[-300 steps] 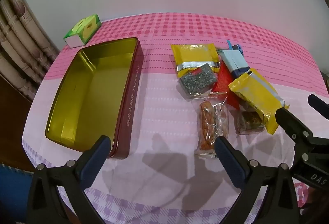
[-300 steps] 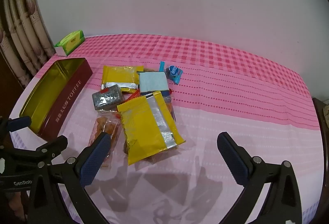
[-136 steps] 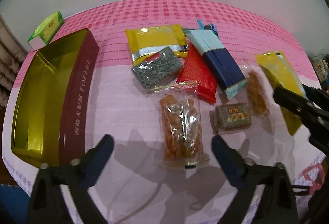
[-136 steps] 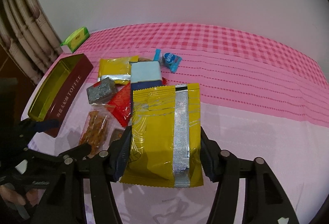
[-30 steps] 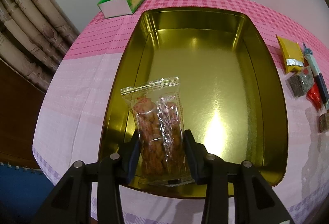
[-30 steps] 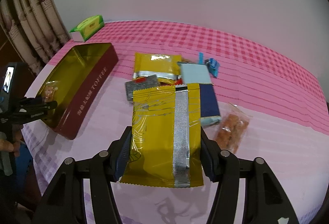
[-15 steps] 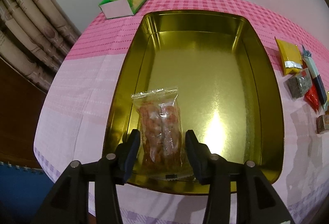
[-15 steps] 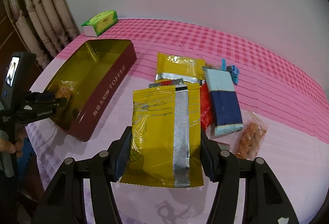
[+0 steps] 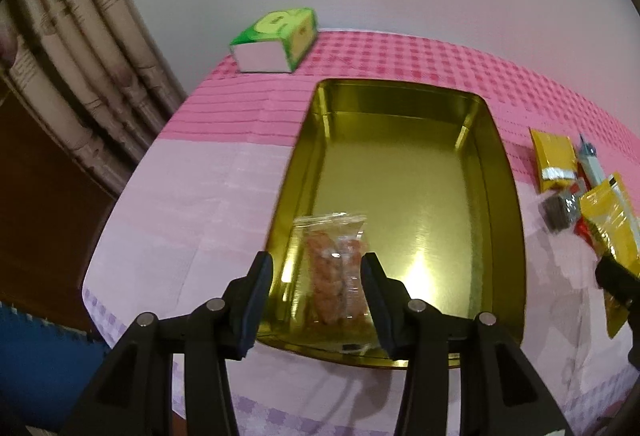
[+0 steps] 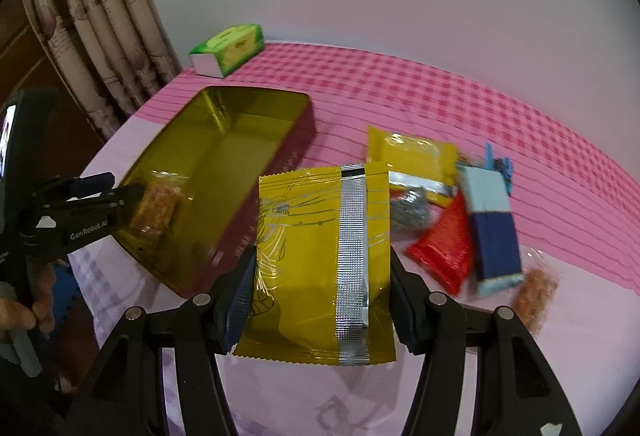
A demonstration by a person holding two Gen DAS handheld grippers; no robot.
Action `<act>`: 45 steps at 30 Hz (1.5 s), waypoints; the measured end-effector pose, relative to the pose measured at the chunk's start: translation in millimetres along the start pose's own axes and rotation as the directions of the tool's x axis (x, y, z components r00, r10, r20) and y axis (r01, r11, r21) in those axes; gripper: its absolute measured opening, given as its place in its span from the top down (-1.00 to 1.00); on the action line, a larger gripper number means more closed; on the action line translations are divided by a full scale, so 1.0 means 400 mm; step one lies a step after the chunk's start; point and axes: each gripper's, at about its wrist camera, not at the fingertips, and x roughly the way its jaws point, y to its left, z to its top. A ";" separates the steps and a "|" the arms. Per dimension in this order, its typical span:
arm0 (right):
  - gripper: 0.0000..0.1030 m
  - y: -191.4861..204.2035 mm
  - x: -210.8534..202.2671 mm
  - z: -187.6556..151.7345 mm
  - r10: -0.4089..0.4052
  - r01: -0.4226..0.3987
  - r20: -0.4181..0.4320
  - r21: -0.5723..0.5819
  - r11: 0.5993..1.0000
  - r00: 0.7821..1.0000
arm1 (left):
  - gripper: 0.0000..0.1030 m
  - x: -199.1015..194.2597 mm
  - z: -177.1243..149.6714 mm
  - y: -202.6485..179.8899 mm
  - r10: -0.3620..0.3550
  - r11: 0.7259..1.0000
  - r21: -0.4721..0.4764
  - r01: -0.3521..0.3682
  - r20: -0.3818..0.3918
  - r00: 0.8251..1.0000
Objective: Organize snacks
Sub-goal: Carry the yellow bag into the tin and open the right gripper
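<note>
Left wrist view: the left gripper (image 9: pixel 316 300) hangs over the near end of the gold-lined tin (image 9: pixel 496 155). Its jaws have just been opening and now stand apart, with the clear packet of orange snacks (image 9: pixel 336 268) seen between them but lying free on the tin's floor at the near left corner. A green tissue box (image 9: pixel 276 39) sits beyond the tin on the pink checked tablecloth (image 9: pixel 192 195). Right of the tin lie a small yellow packet (image 9: pixel 554 159) and a grey packet (image 9: pixel 558 209).

Right wrist view: the right gripper (image 10: pixel 322 296) has its jaws pressed on both edges of a large yellow packet (image 10: pixel 312 252) with a silver seam, held above the cloth just right of the tin. Further right lie a red packet (image 10: pixel 444 248), a blue-and-navy packet (image 10: pixel 490 228), and another clear orange snack packet (image 10: pixel 536 294). At the far left, a person's hand (image 10: pixel 24 312) holds the left gripper over the tin.
</note>
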 end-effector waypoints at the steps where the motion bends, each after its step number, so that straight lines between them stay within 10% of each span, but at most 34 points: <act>1: -0.08 0.010 0.003 0.005 0.005 -0.005 0.001 -0.006 1.000 1.000 | 0.09 -0.001 -0.001 0.010 0.005 1.000 -0.013 -0.005 -0.001 1.000; 45: -0.08 0.283 0.234 0.072 0.008 -0.028 -0.118 -0.168 0.985 0.993 | 0.09 0.005 -0.053 0.233 0.047 0.950 -0.306 -0.061 -0.055 0.997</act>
